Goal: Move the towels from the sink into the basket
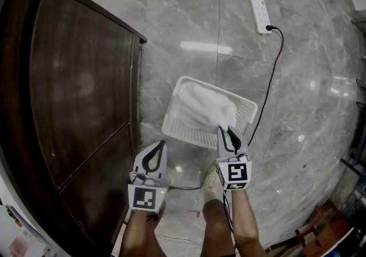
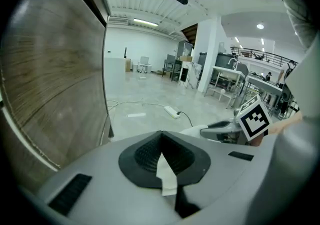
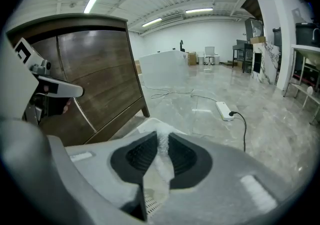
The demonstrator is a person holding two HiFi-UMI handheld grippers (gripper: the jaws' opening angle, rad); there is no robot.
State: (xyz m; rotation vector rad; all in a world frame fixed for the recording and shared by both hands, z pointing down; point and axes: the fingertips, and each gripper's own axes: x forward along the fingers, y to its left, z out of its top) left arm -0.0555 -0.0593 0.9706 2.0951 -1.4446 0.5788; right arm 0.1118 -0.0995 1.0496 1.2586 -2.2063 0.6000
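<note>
Step in hand: judged to be setting a towel down into the basket.
Right tongs (image 1: 226,131): narrow, pinched on a fold of the white towel (image 1: 205,104). They sit at the basket's lower right corner, just right of centre in the head view. The right gripper view shows the cloth between the dark ribbed pads.
Left tongs (image 1: 161,146): tips together, no towel between them. They are lower left of centre in the head view, just outside the basket's near wall.
Basket (image 1: 182,131): white, lattice-walled, standing on the floor (image 1: 309,136) at centre frame.
Basket contents: white towel bunched across the upper and right part, with the lattice bottom bare at lower left. Whether this is one towel or several cannot be told.
Sink: in no view.
Progress: judged well along for this towel, as most of the cloth already lies inside the rim.
Doing it well: bring the pinched fold low over the bare lattice before letting go.
Release: open the jaws fully so the pile does not cling to the ribbed pads, then draw straight back.
Watch: the cloth at the right wall could drape over the rim, and the free left tongs could tuck it in.
Hazard: a black cable (image 1: 275,67) runs from the power strip (image 1: 261,16) at upper right down past the basket's right side.
Adjacent: dark wooden cabinet (image 1: 74,90), left of frame.
</note>
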